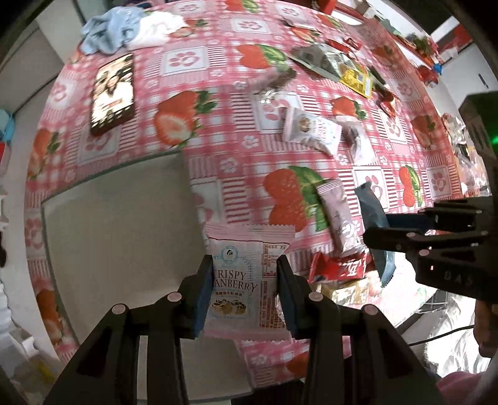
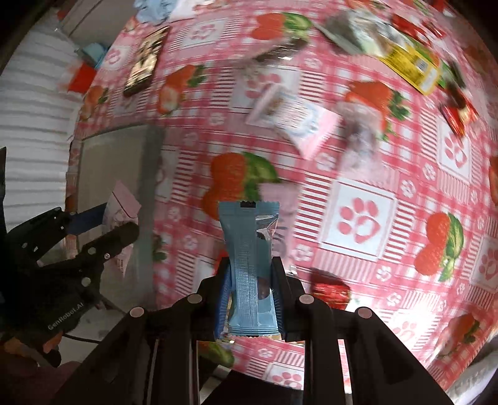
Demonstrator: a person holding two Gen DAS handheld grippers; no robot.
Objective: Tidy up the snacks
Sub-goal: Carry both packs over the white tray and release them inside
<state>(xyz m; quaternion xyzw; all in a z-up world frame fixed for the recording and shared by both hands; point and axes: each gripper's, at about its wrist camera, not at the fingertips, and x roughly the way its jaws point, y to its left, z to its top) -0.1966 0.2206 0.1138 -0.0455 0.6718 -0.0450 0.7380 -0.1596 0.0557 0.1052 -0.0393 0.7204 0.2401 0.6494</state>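
Note:
My left gripper [image 1: 244, 274] is shut on a pink-and-white "Crispy Cranberry" packet [image 1: 246, 280], held above the edge of a grey tray [image 1: 118, 236]. My right gripper [image 2: 250, 274] is shut on a light blue snack bar [image 2: 250, 264], held above the strawberry tablecloth. The right gripper with the blue bar [image 1: 375, 218] shows at the right of the left wrist view. The left gripper [image 2: 102, 227] with its pink packet [image 2: 123, 205] shows at the left of the right wrist view, over the tray [image 2: 112, 162]. Loose snacks lie on the cloth: a pink bar [image 1: 337, 215], a red packet [image 1: 339, 266], a pink-white packet [image 1: 311, 129].
A phone [image 1: 113, 93] lies at the far left of the table, with crumpled cloths [image 1: 124, 26] behind it. More wrappers, silver and yellow [image 1: 342, 67], lie at the far right. The table's left edge runs beside the tray. A red packet [image 2: 331, 291] lies by my right gripper.

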